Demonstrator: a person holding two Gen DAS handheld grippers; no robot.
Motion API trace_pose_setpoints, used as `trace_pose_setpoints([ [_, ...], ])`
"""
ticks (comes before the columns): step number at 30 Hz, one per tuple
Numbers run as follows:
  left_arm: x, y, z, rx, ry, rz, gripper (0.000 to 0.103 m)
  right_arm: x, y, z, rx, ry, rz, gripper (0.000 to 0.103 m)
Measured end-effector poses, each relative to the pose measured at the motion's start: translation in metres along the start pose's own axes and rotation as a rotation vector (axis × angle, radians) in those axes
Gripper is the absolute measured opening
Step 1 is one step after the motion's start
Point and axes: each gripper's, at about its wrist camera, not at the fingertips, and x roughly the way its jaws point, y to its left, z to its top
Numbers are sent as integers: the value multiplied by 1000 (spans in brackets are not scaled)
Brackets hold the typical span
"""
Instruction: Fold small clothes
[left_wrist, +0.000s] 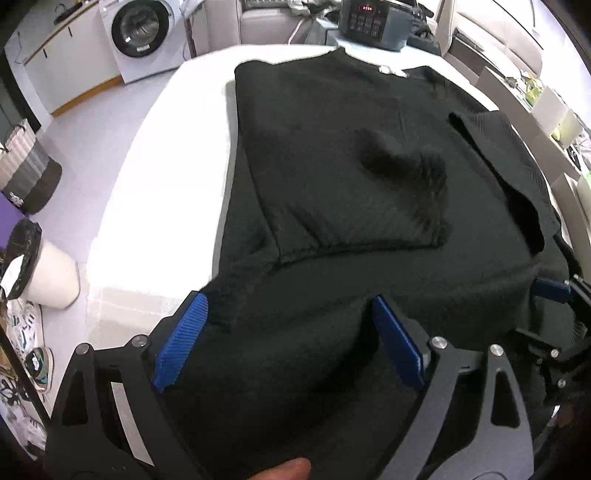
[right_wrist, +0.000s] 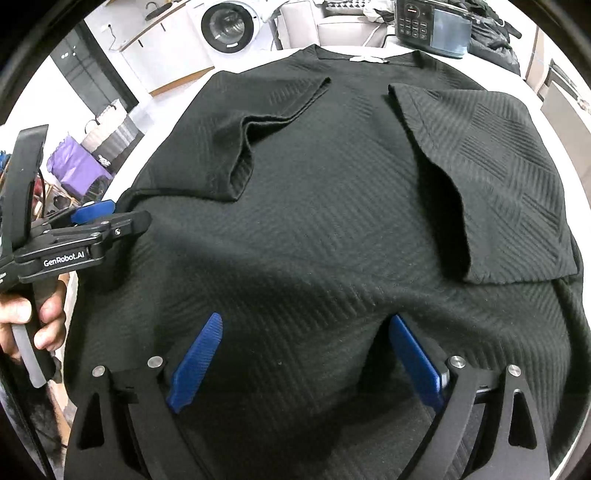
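A black ribbed knit T-shirt with diagonal woven stripes is spread over a white cloth-covered counter, collar at the far edge and both short sleeves folded inward across the body. The near hem is draped between the blue ridged pads of the left tongs, whose fingers are held wide apart with fabric lying between them (not pinched). The right tongs are likewise spread wide at the near hem, cloth lying between the pads. A white front-loading washing machine and a dark boxy appliance with buttons are seen beyond the counter.
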Motion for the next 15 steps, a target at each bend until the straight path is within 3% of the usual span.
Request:
trace_pose_setpoints([
  [4, -11, 7, 0, 13, -19, -31, 89, -7, 1, -2, 2, -35, 4, 94],
  [10, -11, 47, 40, -136, -113, -95, 89, -28, -18, 2, 76, -136, -17, 94],
  [13, 13, 48, 55, -133, -43, -78, 71, -33, -33, 7, 135, -161, -57, 94],
  [15, 24, 38, 56, -73, -11, -56, 46, -33, -42, 7, 161, -158, -89, 94],
])
